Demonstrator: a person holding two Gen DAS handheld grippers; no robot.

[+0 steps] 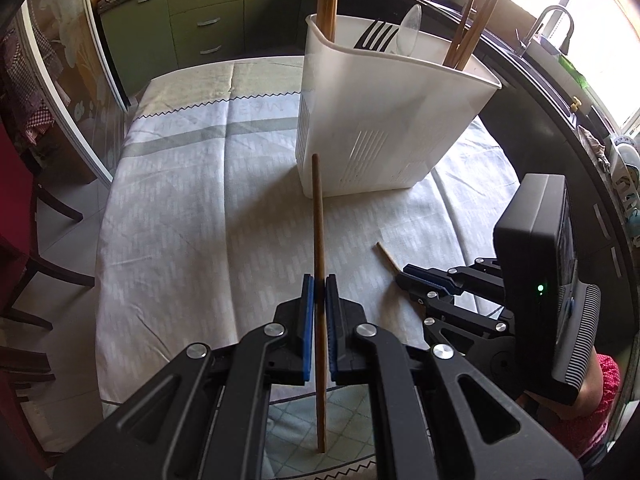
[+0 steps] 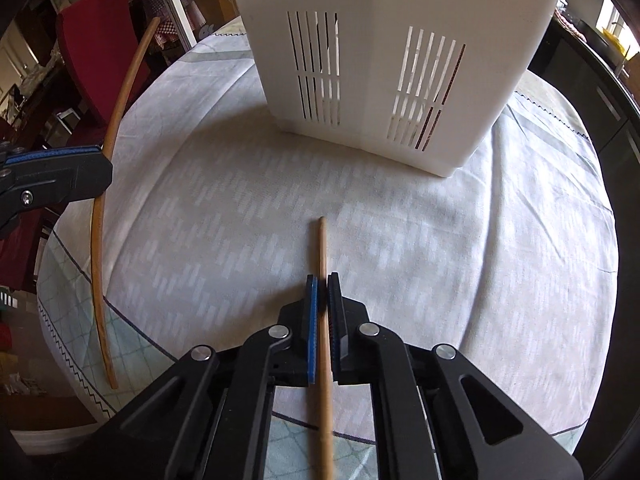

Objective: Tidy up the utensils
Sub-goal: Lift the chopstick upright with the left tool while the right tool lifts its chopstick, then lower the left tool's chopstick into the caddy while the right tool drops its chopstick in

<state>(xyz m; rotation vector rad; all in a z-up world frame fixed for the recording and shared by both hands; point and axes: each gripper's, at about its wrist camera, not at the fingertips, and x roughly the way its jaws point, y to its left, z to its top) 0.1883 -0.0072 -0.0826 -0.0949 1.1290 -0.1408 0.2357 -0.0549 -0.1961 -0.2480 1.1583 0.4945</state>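
On our left, the left gripper [image 1: 319, 286] has its jaws pinched narrow on a wooden chopstick [image 1: 318, 216] — its long axis runs straight ahead, tip aimed at the white utensil caddy [image 1: 384, 120] standing on the cloth-covered counter [image 1: 192, 216]. To the right, the right gripper [image 2: 322, 286] grips a second chopstick [image 2: 323, 248] the same way, pointing at the caddy's slotted wall and, we judge, the nearer of the two. Inside the caddy — more chopsticks [image 1: 466, 32], a dark fork [image 1: 374, 36] and a pale spoon [image 1: 408, 28]. Each stick likely needs lifting above the rim, then tipping upright.
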